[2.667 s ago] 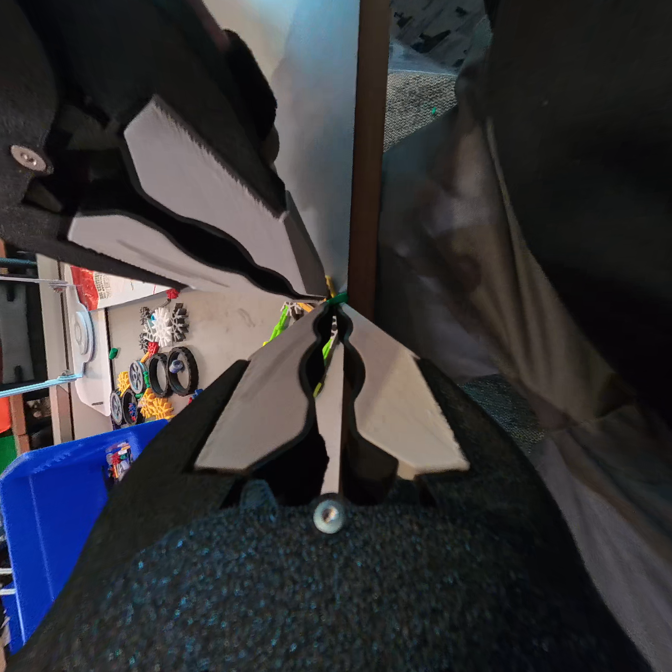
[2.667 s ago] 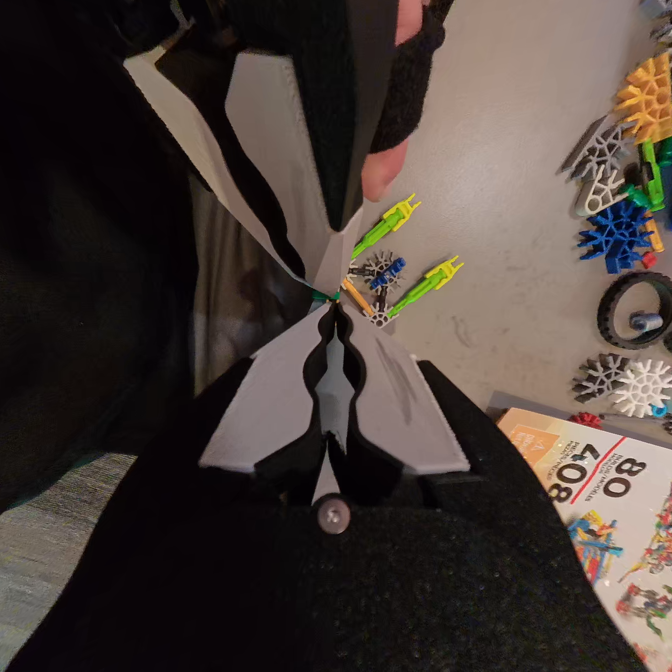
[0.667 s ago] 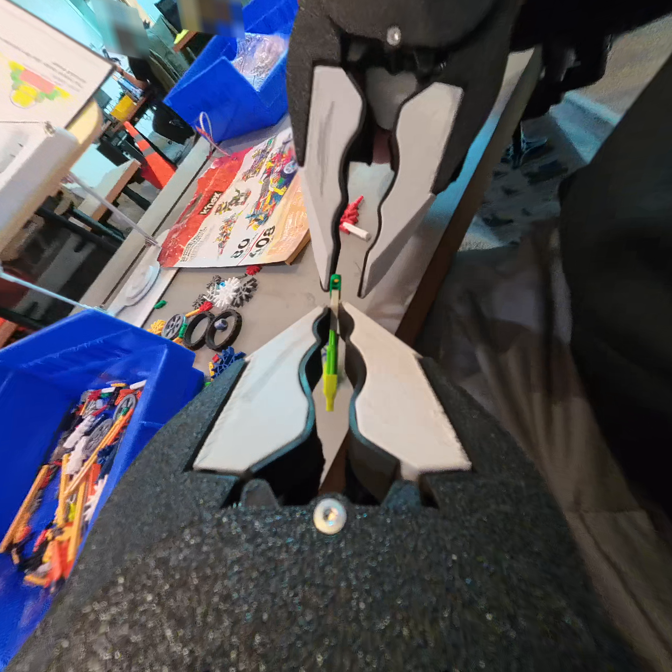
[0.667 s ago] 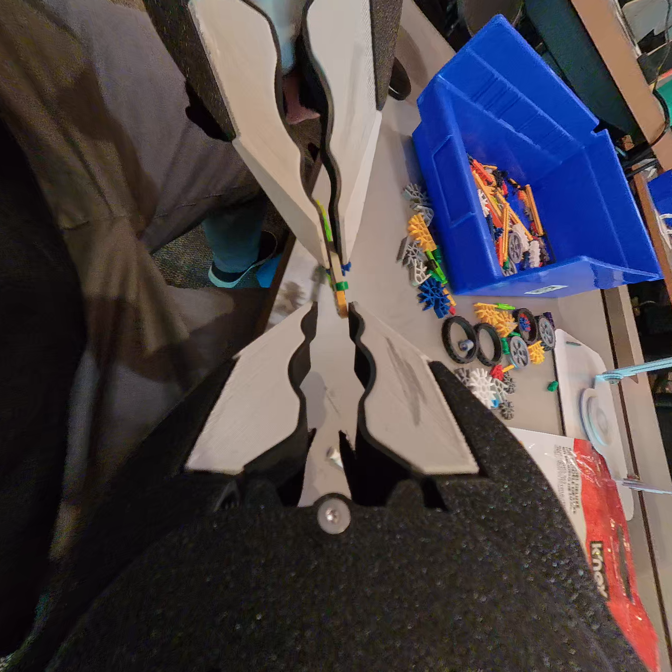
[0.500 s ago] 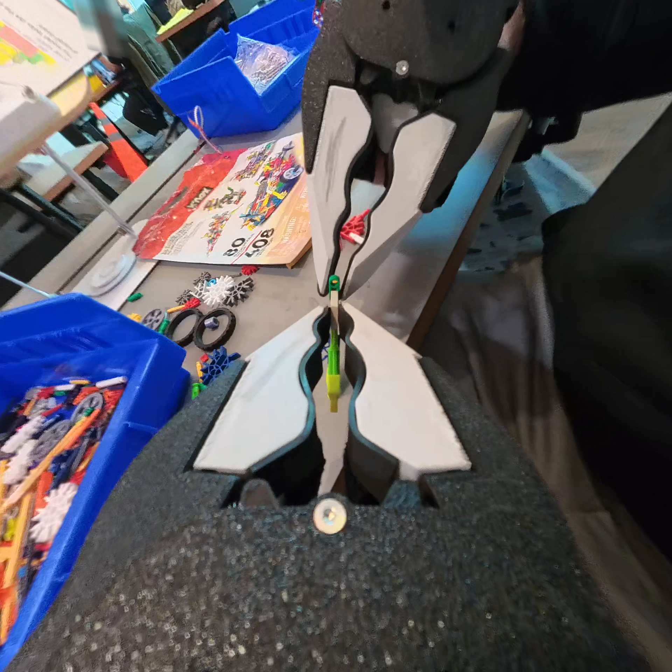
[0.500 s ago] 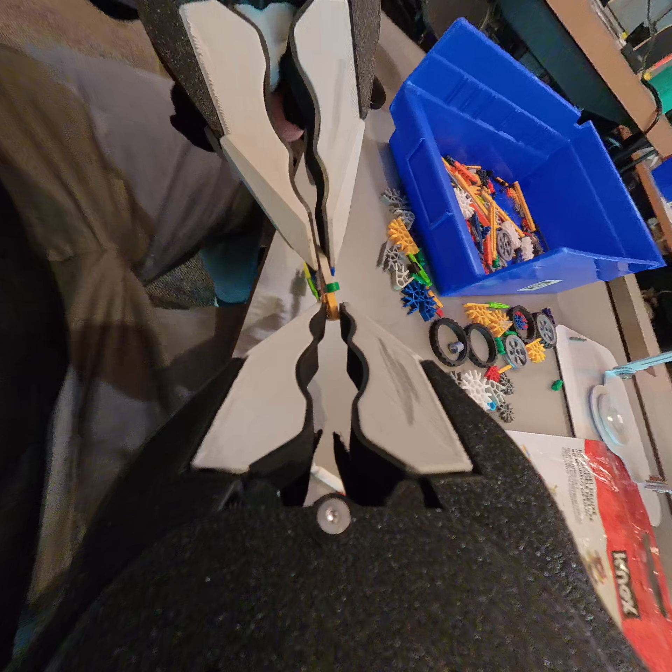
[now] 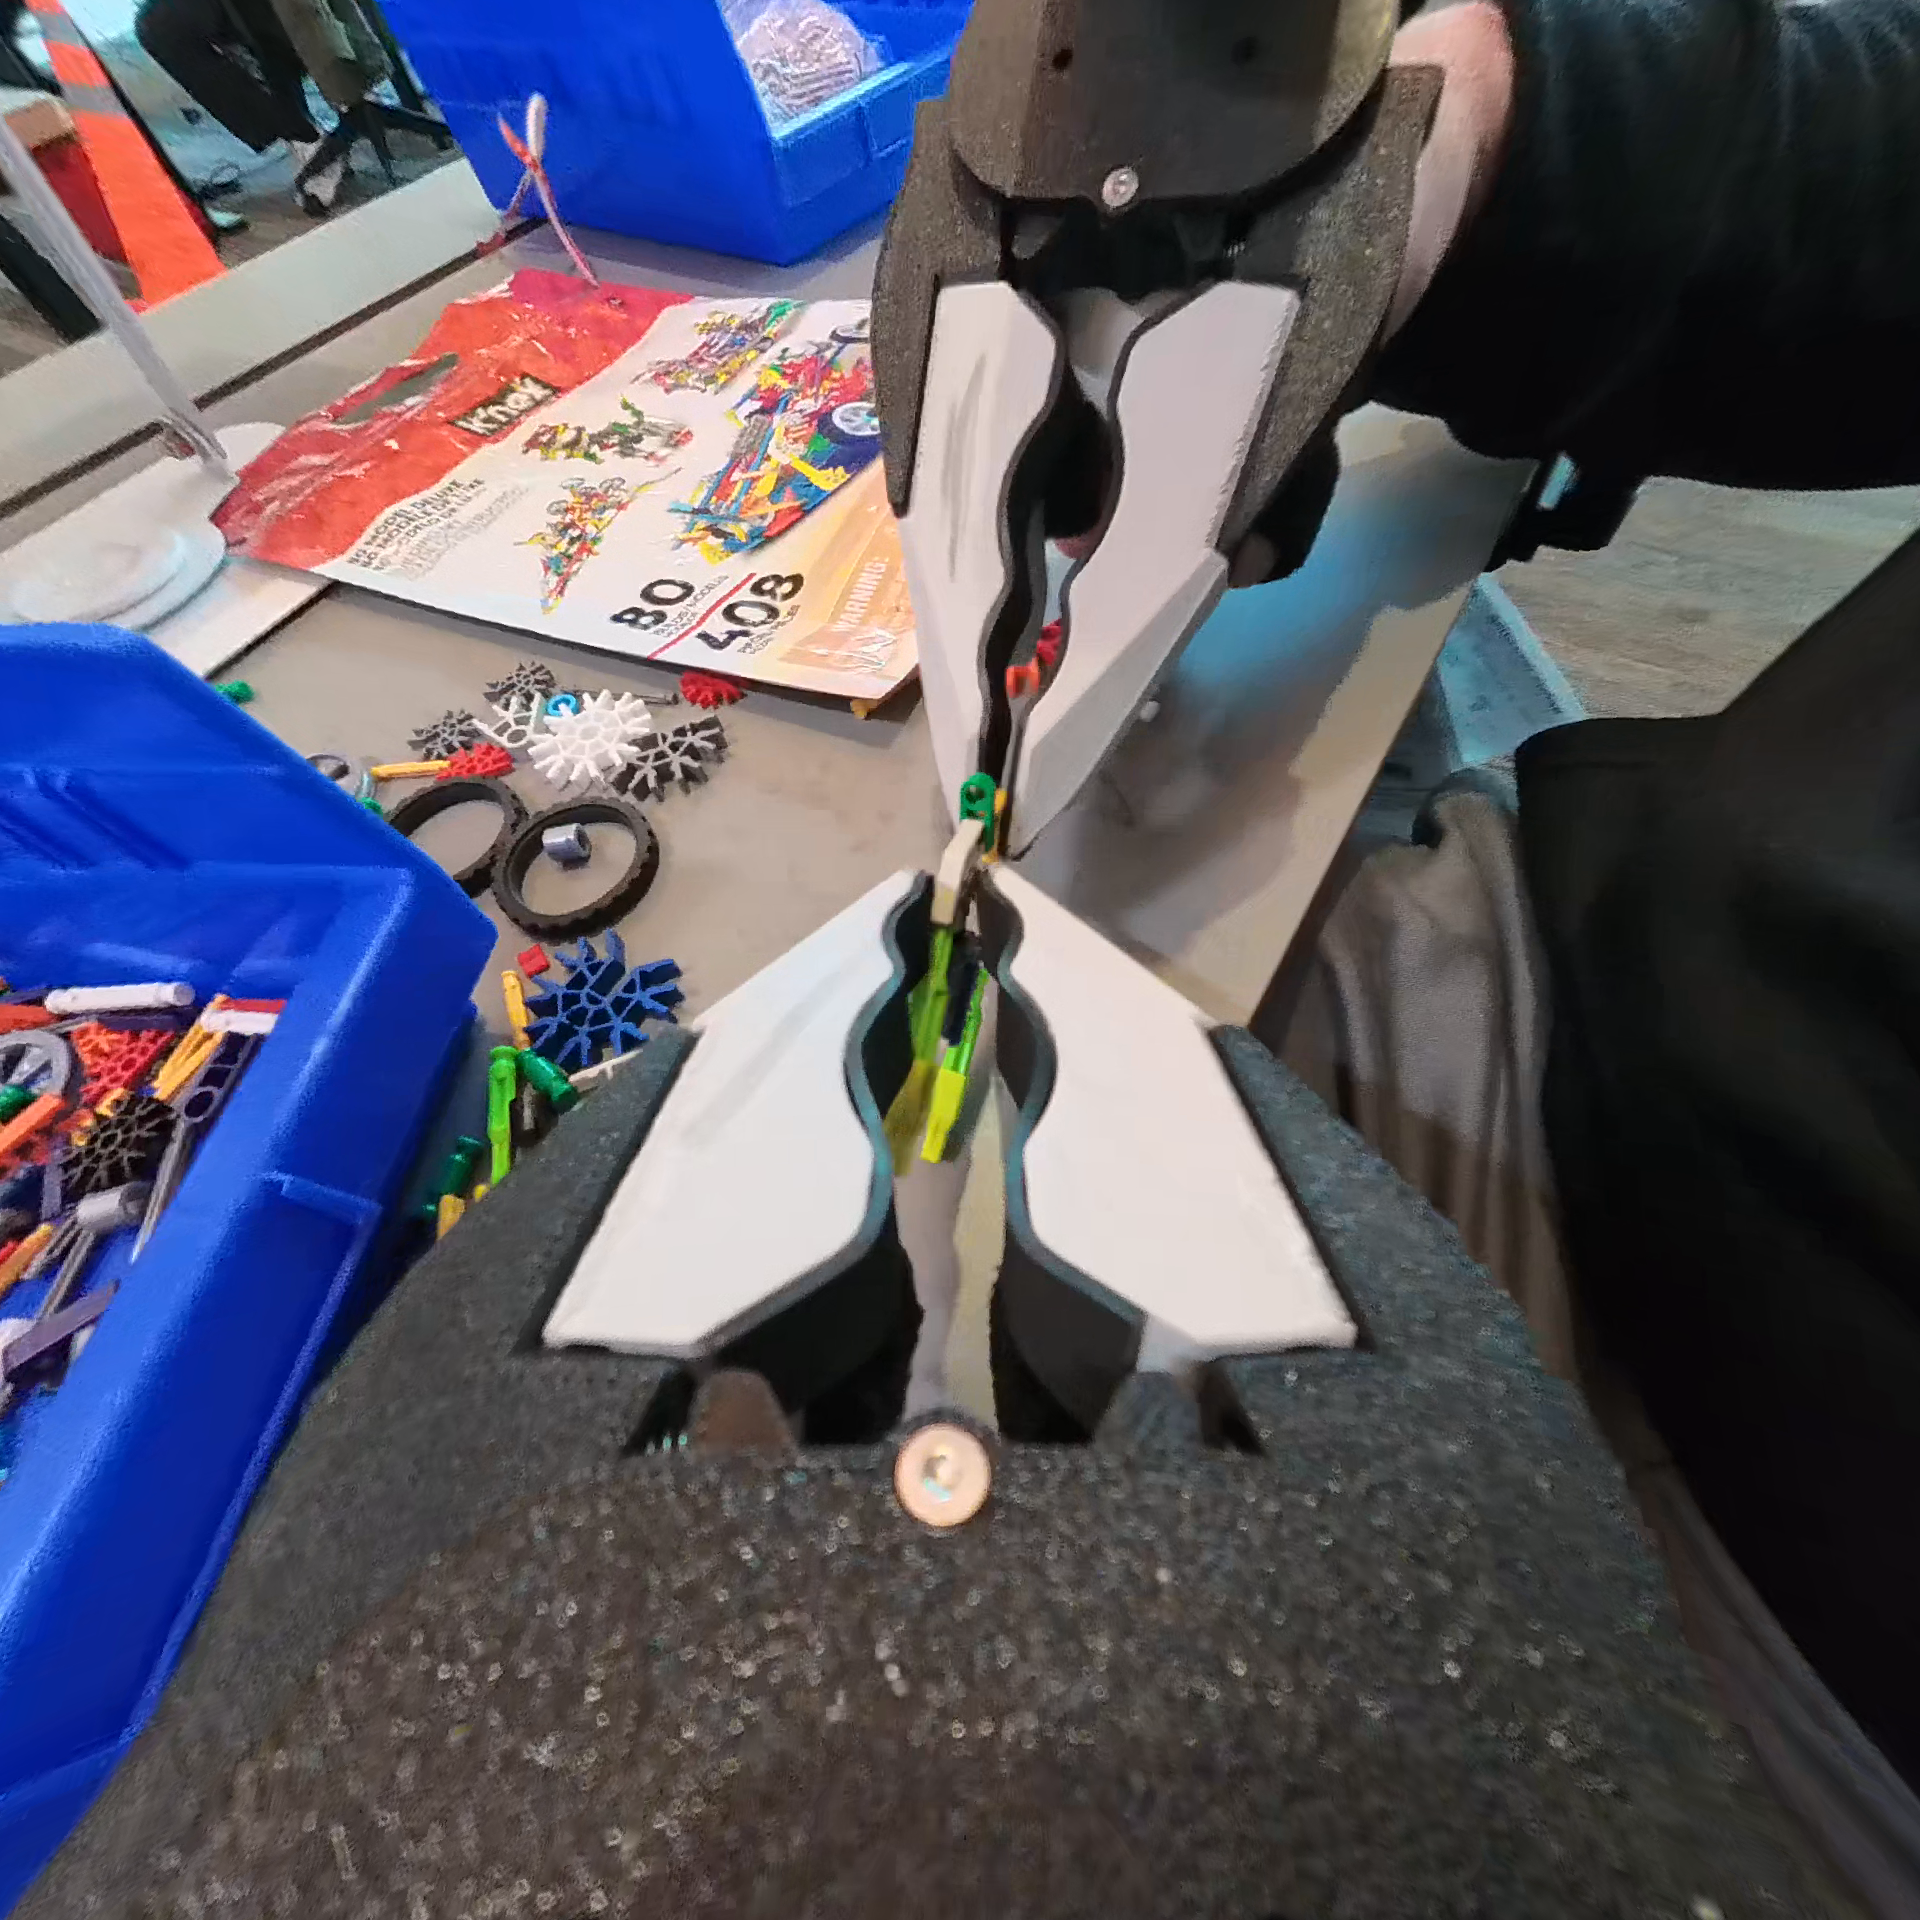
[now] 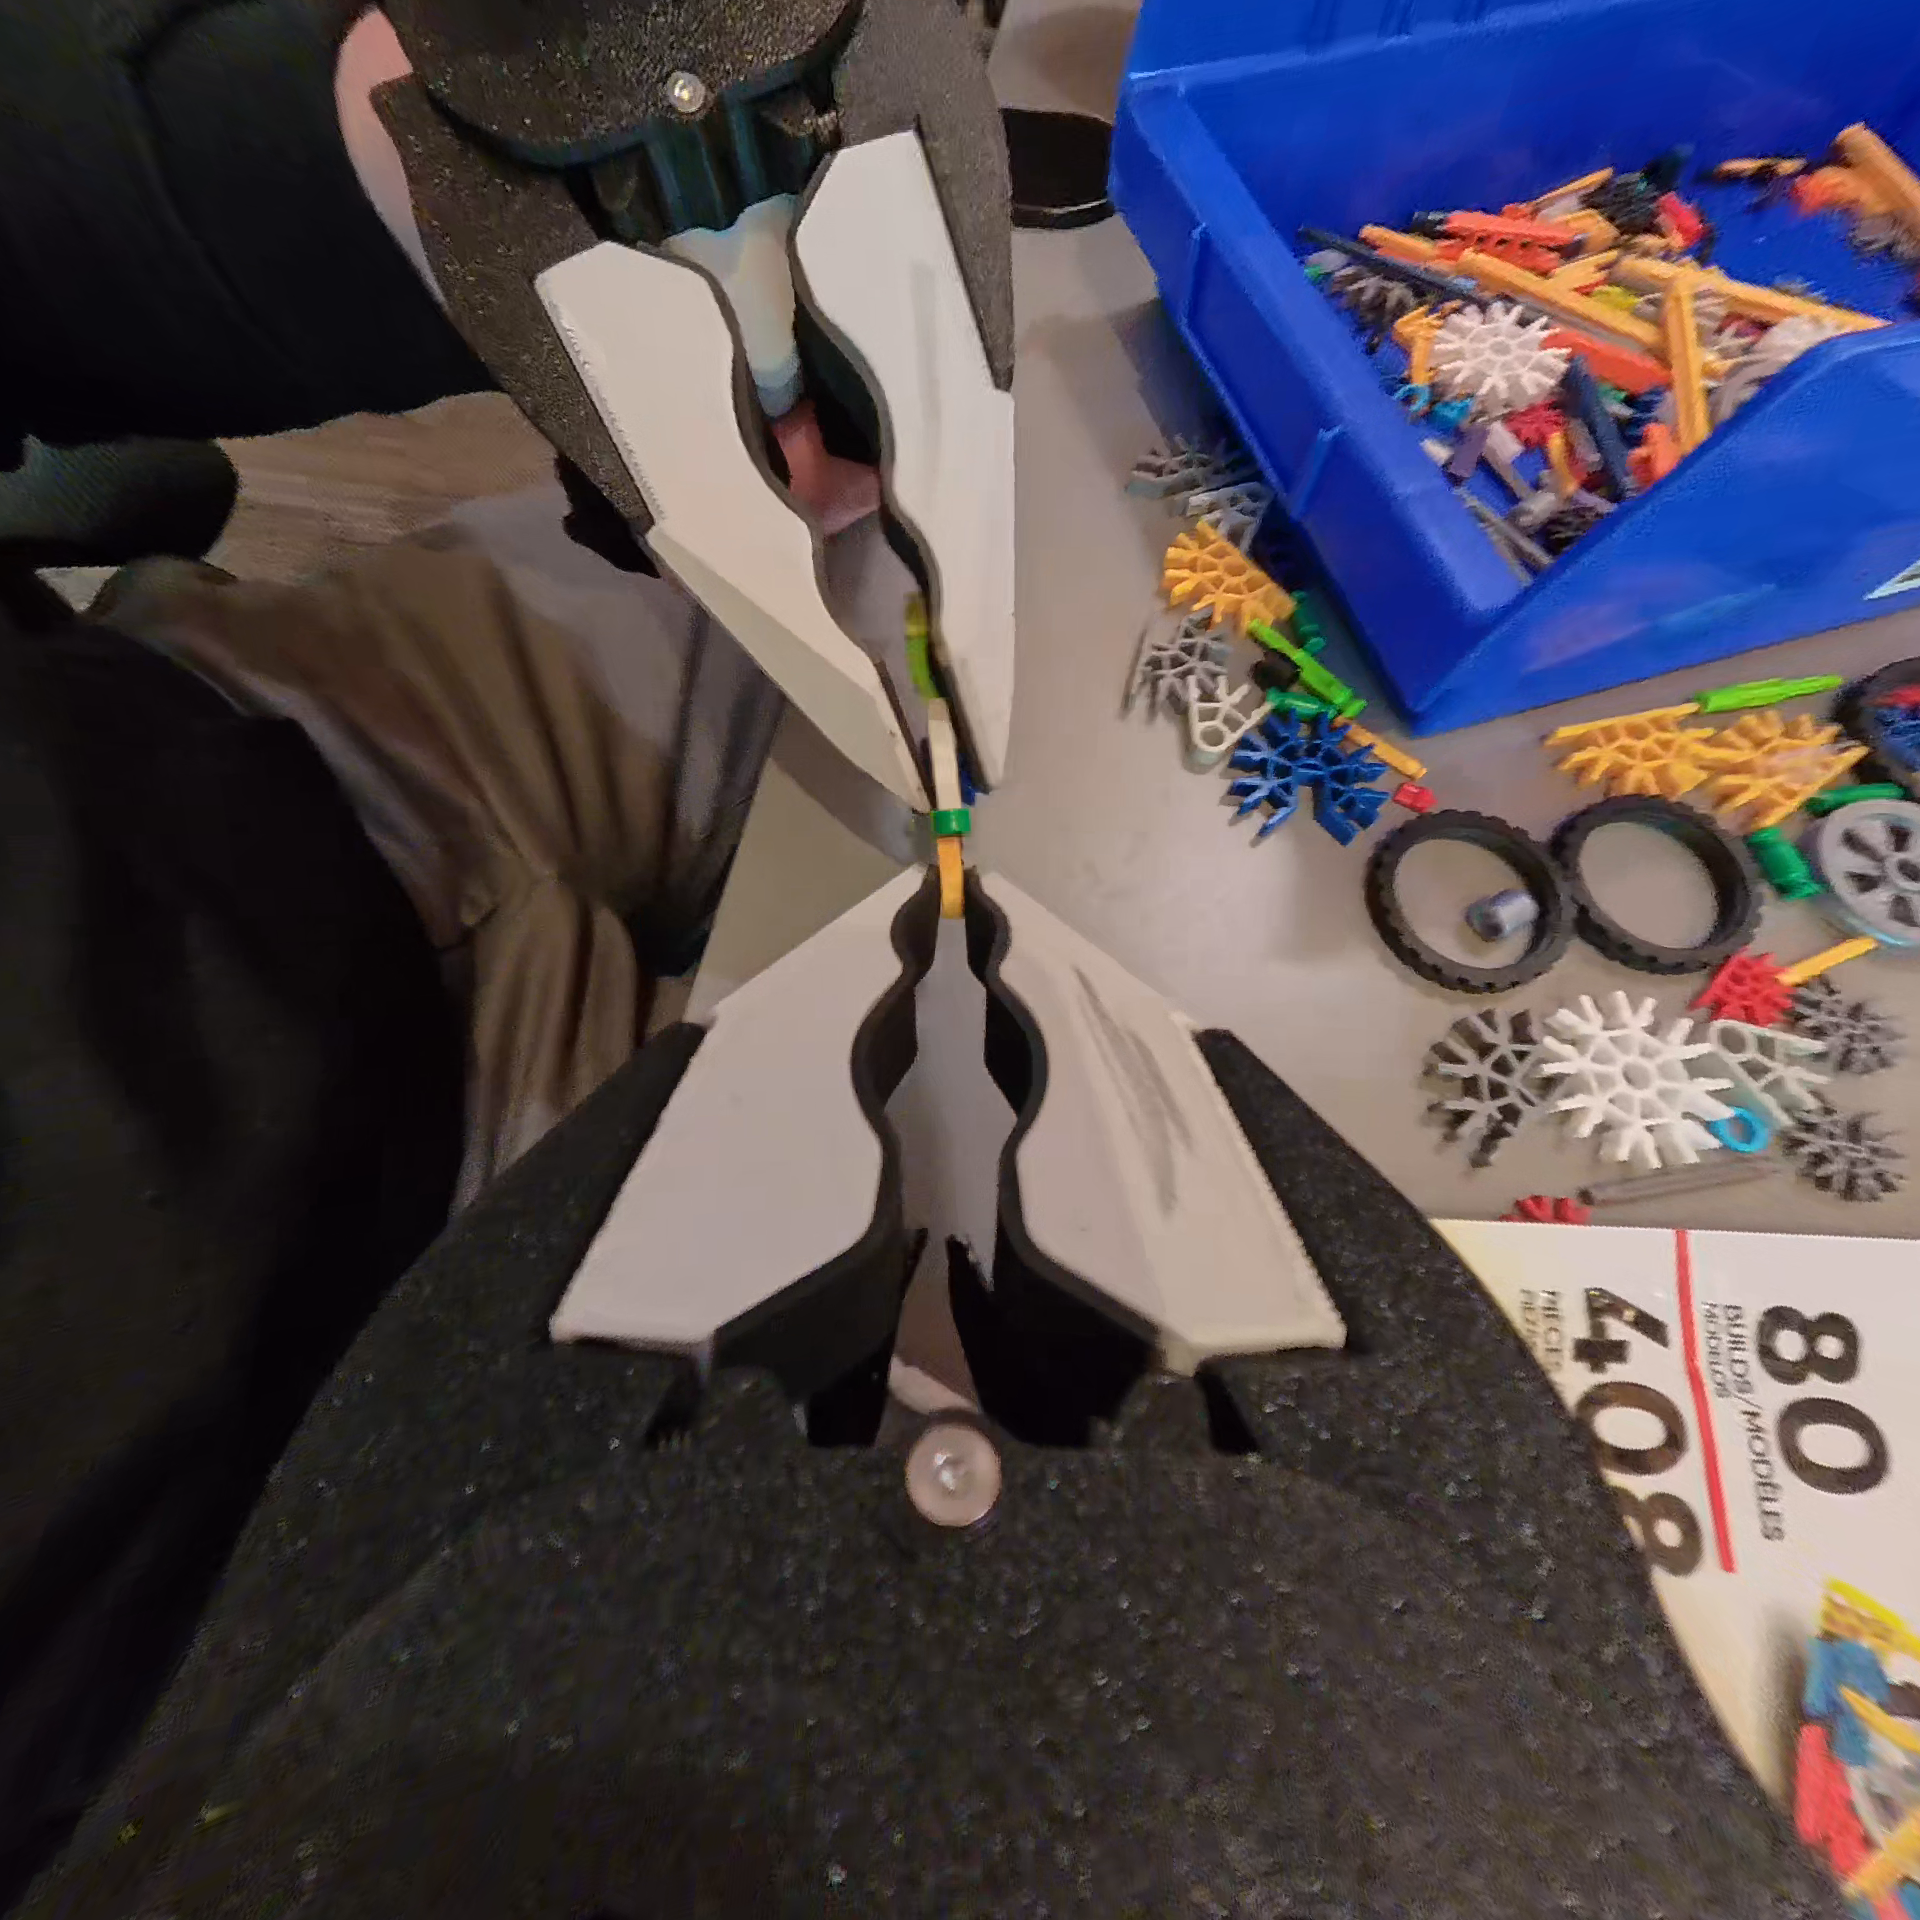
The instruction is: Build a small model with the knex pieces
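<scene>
My left gripper (image 7: 961, 878) is shut on a small toy assembly. Its cream connector (image 7: 956, 883) sticks out at the tips and two green-yellow rods (image 7: 935, 1049) lie back between the fingers. My right gripper (image 8: 948, 878) is shut on the orange rod (image 8: 950, 883) at the assembly's other end, just below a green connector (image 8: 950, 823). The two grippers meet tip to tip above the table's near edge. The right gripper (image 7: 995, 831) reaches down from the top of the left wrist view. The left gripper (image 8: 951, 779) does the same in the right wrist view.
A blue bin (image 7: 208, 935) full of toy pieces stands beside the grippers, also in the right wrist view (image 8: 1558, 582). Black tyres (image 8: 1465, 904), a white connector (image 8: 1631, 1075) and a blue connector (image 7: 603, 997) lie loose on the grey table. A printed cardboard sheet (image 7: 582, 457) lies farther back.
Both grippers have swung up from the table edge with the assembly. The right gripper was open around the orange rod 0.7 s ago and has shut on it. The left stayed shut.
</scene>
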`<state>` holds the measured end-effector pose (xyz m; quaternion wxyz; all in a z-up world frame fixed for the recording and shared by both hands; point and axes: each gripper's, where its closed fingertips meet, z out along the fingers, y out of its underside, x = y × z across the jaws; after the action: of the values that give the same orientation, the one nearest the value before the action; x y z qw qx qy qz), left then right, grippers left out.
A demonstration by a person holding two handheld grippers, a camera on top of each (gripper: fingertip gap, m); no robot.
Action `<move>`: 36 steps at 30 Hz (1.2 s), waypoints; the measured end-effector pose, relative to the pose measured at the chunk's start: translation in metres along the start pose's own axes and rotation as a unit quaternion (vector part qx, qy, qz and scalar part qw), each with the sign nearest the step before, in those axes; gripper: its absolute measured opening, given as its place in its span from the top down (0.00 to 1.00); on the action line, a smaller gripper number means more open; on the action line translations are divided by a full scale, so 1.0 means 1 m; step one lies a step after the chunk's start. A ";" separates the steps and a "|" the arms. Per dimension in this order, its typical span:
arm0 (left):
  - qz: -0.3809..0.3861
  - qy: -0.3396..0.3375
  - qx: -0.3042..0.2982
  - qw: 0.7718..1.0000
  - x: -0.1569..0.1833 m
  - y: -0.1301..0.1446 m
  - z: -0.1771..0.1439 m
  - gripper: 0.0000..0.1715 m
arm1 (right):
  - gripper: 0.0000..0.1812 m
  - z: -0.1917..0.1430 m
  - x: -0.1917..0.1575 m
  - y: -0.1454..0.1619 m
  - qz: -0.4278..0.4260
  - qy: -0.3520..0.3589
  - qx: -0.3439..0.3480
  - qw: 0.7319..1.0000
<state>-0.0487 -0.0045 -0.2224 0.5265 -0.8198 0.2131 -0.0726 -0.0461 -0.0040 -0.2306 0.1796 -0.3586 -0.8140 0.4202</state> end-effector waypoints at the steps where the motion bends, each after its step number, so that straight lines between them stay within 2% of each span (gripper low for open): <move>1: -0.005 0.004 0.002 1.000 -0.001 0.000 0.000 0.98 | 0.98 0.000 0.004 -0.001 -0.006 0.011 0.001 1.000; 6: -0.035 0.019 -0.009 0.999 -0.005 0.002 0.003 0.99 | 0.91 0.001 0.008 -0.007 -0.061 0.048 0.015 0.997; 10: -0.042 0.032 -0.025 0.998 -0.004 0.006 0.007 0.99 | 0.92 0.001 0.013 -0.011 -0.115 0.088 0.025 0.989; 14: -0.057 0.038 -0.043 0.997 -0.006 0.010 0.010 0.99 | 0.95 0.004 0.017 -0.006 -0.153 0.110 0.003 0.982; 22: -0.064 0.049 -0.047 0.996 -0.006 0.010 0.013 0.99 | 0.91 0.004 0.015 0.005 -0.145 0.093 -0.018 0.985; 28: -0.058 0.054 -0.050 0.996 -0.004 0.010 0.015 0.99 | 0.96 0.003 0.016 0.005 -0.134 0.083 -0.006 0.988; 32: -0.063 0.053 -0.055 0.995 -0.005 0.011 0.016 0.99 | 0.96 0.003 0.018 0.007 -0.135 0.092 -0.011 0.986; 36: -0.079 0.046 -0.060 0.994 -0.009 0.012 0.018 0.99 | 0.98 0.004 0.022 0.007 -0.152 0.134 -0.018 0.979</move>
<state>-0.0544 0.0098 -0.2398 0.4585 -0.8601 0.1753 -0.1387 -0.0599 0.0124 -0.2387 0.3428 -0.2866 -0.8348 0.3217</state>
